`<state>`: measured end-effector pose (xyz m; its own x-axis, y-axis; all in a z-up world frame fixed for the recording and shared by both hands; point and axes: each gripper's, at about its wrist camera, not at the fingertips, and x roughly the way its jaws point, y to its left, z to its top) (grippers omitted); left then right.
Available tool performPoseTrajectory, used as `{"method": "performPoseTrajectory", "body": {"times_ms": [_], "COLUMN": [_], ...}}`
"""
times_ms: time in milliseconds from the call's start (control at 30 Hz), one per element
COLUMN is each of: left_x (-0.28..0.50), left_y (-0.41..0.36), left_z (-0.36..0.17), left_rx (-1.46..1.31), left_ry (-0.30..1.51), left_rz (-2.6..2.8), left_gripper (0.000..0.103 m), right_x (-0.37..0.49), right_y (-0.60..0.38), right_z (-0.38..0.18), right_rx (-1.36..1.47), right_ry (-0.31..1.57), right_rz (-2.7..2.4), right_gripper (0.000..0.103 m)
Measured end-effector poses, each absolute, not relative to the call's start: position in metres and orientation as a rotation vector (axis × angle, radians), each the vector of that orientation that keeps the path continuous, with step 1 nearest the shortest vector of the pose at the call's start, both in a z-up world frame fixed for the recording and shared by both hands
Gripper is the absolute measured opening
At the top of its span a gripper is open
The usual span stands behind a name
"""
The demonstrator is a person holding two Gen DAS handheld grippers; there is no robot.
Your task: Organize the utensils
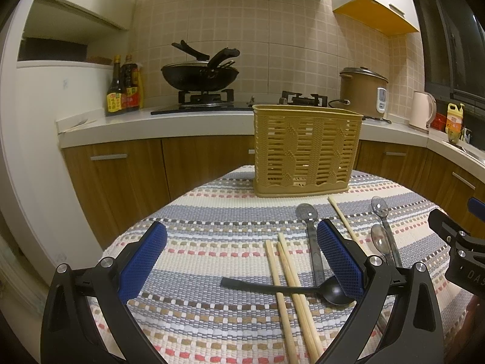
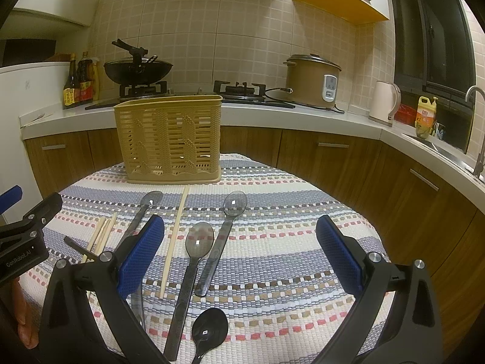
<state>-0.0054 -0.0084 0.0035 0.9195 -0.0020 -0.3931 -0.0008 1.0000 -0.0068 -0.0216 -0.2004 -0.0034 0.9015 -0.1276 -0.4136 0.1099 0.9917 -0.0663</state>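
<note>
A tan slotted utensil basket (image 1: 306,148) stands at the far edge of the striped tablecloth; it also shows in the right wrist view (image 2: 169,139). Loose wooden chopsticks (image 1: 288,276) lie under a black spoon (image 1: 303,289), with one chopstick (image 2: 175,239) apart. Translucent grey spoons (image 2: 197,261) (image 2: 225,227) (image 2: 142,212) and a second black spoon (image 2: 209,330) lie on the cloth. My left gripper (image 1: 242,261) is open and empty above the chopsticks. My right gripper (image 2: 239,261) is open and empty above the grey spoons.
The striped tablecloth (image 2: 288,212) covers a small table with edges close on all sides. Behind are a counter (image 1: 157,121) with a wok (image 1: 198,74), sauce bottles (image 1: 121,88), rice cooker (image 2: 312,82), kettle (image 2: 385,103) and a sink (image 2: 454,151).
</note>
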Motion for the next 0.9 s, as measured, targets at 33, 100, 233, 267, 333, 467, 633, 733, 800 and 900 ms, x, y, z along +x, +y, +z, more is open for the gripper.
{"method": "performPoseTrajectory", "body": {"times_ms": [33, 100, 233, 267, 333, 467, 633, 733, 800, 900], "left_x": [-0.006, -0.006, -0.005, -0.005, -0.005, -0.006, 0.011, 0.031, 0.047, 0.079], "left_y": [-0.009, -0.009, -0.009, -0.009, -0.009, -0.009, 0.01, 0.027, 0.034, 0.04], "left_z": [0.004, 0.004, 0.004, 0.004, 0.004, 0.004, 0.0, -0.001, -0.001, -0.002], "left_rx": [-0.006, -0.005, -0.006, -0.006, -0.006, -0.013, -0.101, -0.17, -0.202, -0.212], "left_ry": [0.403, 0.403, 0.403, 0.403, 0.403, 0.403, 0.551, 0.68, 0.753, 0.882], "left_rz": [-0.001, -0.002, -0.002, -0.002, -0.002, -0.013, -0.137, -0.257, -0.333, -0.405], "left_gripper": [0.096, 0.096, 0.096, 0.096, 0.096, 0.096, 0.093, 0.089, 0.086, 0.077], "right_x": [-0.021, -0.021, -0.022, -0.021, -0.021, -0.021, -0.016, -0.009, -0.002, 0.017], "right_y": [-0.2, -0.199, -0.199, -0.199, -0.196, -0.196, -0.206, -0.215, -0.222, -0.231], "right_z": [-0.003, -0.003, -0.003, -0.003, -0.004, -0.004, -0.002, 0.004, 0.01, 0.016], "right_rx": [-0.043, -0.047, -0.054, -0.059, -0.067, -0.069, -0.036, 0.006, 0.045, 0.058], "right_ry": [0.43, 0.429, 0.429, 0.432, 0.435, 0.43, 0.47, 0.511, 0.527, 0.593], "right_rz": [-0.124, -0.125, -0.128, -0.132, -0.135, -0.139, -0.133, -0.066, -0.029, -0.013], "right_gripper": [0.095, 0.095, 0.095, 0.094, 0.093, 0.093, 0.093, 0.093, 0.093, 0.093]}}
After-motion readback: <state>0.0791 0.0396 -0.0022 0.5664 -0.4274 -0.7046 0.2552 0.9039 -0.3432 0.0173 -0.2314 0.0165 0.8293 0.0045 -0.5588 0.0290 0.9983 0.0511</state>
